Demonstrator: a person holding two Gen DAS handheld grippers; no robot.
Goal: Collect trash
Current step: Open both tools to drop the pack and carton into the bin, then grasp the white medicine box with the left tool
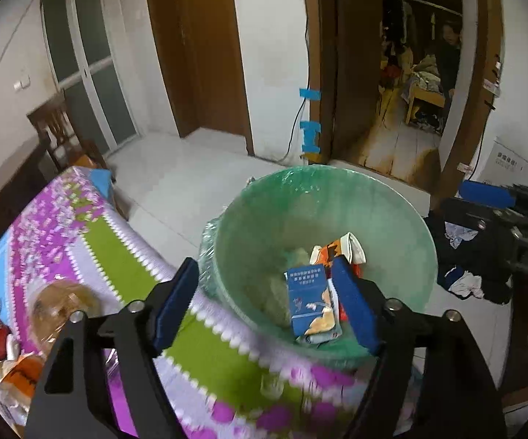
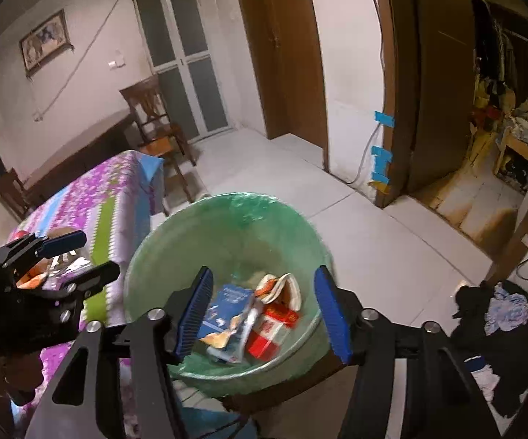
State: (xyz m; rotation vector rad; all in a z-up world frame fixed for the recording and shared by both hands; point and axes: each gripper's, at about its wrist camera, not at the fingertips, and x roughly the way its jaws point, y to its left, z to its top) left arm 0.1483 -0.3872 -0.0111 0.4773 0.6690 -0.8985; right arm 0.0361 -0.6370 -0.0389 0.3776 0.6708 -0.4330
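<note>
Hovering empty and spread-jawed over the bin (image 2: 223,256), both the left gripper (image 1: 264,303) and right gripper (image 2: 264,311) are judged between drops, so more litter (image 1: 15,366) must be fetched from the bench (image 1: 205,358).

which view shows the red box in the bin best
The right wrist view: the red box lies in plain sight among the trash in the green bin. In the left wrist view only slivers of red show behind the left tool.
</note>
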